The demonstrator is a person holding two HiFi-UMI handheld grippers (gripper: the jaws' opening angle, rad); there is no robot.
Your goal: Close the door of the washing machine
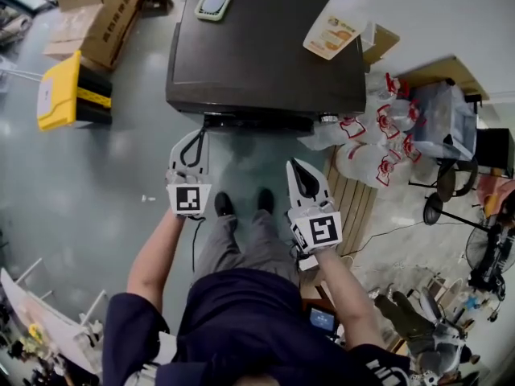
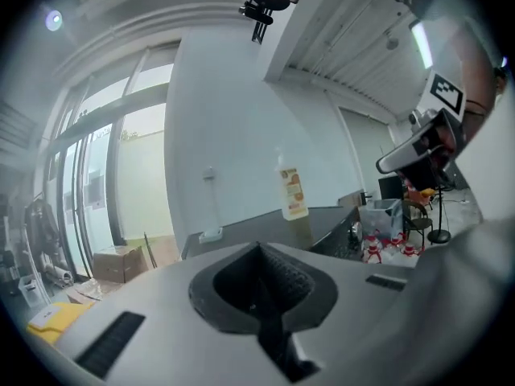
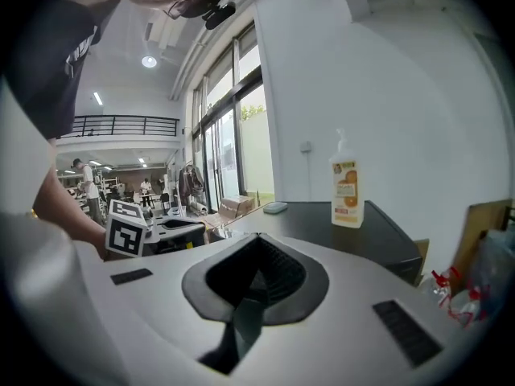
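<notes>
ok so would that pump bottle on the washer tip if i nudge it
Tall and narrow, the bottle would probably tip if pushed high up; pushed low, it may slide on the smooth top of the washer. It looks like stiff plastic, so likely not fragile. Fill level isn't visible, so weight is a guess.

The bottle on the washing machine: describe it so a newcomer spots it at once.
Find the dark washing machine in front of the person. On its top, look to the far right corner for the bottle. It stands tall with an orange label, unlike the low pale green object at the far left corner.
</notes>
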